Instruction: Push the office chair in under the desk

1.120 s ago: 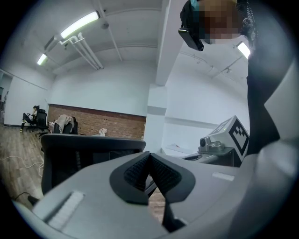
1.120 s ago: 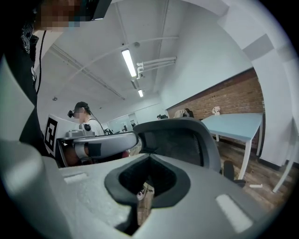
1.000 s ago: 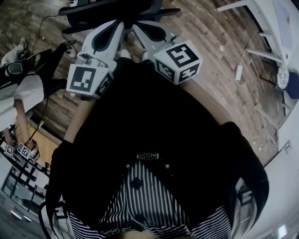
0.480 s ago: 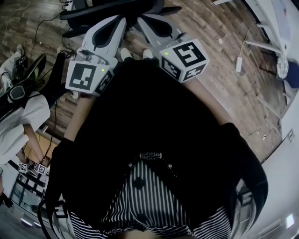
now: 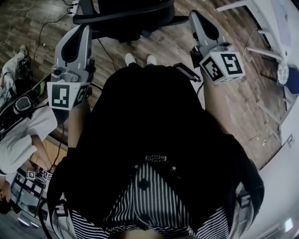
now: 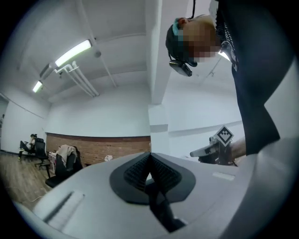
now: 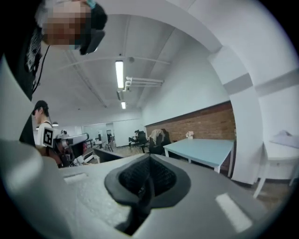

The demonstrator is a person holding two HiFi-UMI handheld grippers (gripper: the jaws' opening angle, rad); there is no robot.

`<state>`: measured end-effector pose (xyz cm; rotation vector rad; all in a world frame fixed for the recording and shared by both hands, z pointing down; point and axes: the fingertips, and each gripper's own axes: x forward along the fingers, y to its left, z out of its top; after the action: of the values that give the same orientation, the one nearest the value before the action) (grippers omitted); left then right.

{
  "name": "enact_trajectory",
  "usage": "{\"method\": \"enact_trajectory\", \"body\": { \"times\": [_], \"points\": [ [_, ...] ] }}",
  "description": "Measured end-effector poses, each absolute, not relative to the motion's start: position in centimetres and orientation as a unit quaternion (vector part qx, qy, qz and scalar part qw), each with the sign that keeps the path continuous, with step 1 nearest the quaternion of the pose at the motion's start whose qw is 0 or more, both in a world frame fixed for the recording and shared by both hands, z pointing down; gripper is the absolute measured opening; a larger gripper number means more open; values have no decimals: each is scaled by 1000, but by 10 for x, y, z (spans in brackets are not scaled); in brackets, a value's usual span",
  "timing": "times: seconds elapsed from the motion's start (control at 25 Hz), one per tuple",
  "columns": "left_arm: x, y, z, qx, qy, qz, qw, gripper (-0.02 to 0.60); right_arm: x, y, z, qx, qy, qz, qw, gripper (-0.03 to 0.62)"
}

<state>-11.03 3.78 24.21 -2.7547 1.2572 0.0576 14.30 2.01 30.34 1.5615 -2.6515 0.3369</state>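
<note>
Evidently the left gripper (image 5: 80, 37) and right gripper (image 5: 198, 21) are pinched together, empty. They flank the office chair (image 5: 126, 14), probably to shove it.

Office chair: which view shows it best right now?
Head view: the office chair sits at the top edge, seen from above and partly cropped. Both gripper views look across the room and don't clearly show it.
</note>
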Motion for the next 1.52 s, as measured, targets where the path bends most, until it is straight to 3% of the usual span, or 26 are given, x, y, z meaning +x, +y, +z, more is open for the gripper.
{"method": "enact_trajectory", "body": {
  "times": [0.08,0.24,0.32,0.6,0.92,1.08,1.12,1.16,1.36,1.52],
  "points": [
    [-147,22,261,-904,426,2,40,3,163,5,314,508,-852,120,39,0],
    [-191,8,304,-901,430,-62,2,150,173,-7,356,489,-855,111,135,6],
    [-195,8,327,-904,412,-116,7,197,172,-5,384,458,-861,106,193,125],
    [-199,32,426,-900,242,-359,48,328,122,14,480,284,-865,25,412,277],
    [-207,23,488,-838,189,-504,94,333,116,11,538,203,-831,-43,516,310],
    [-213,8,480,-848,212,-480,78,238,112,-2,540,202,-827,-40,523,310],
    [-218,8,481,-846,219,-480,74,250,108,-5,540,202,-825,-45,526,311],
    [-226,9,483,-843,230,-481,66,321,103,-5,540,202,-824,-46,527,310],
    [-244,-1,522,-840,275,-468,19,330,75,-10,546,203,-830,-56,516,310],
    [-216,-16,543,-815,260,-513,67,365,76,-7,546,195,-824,-70,528,310]
  ]
}}
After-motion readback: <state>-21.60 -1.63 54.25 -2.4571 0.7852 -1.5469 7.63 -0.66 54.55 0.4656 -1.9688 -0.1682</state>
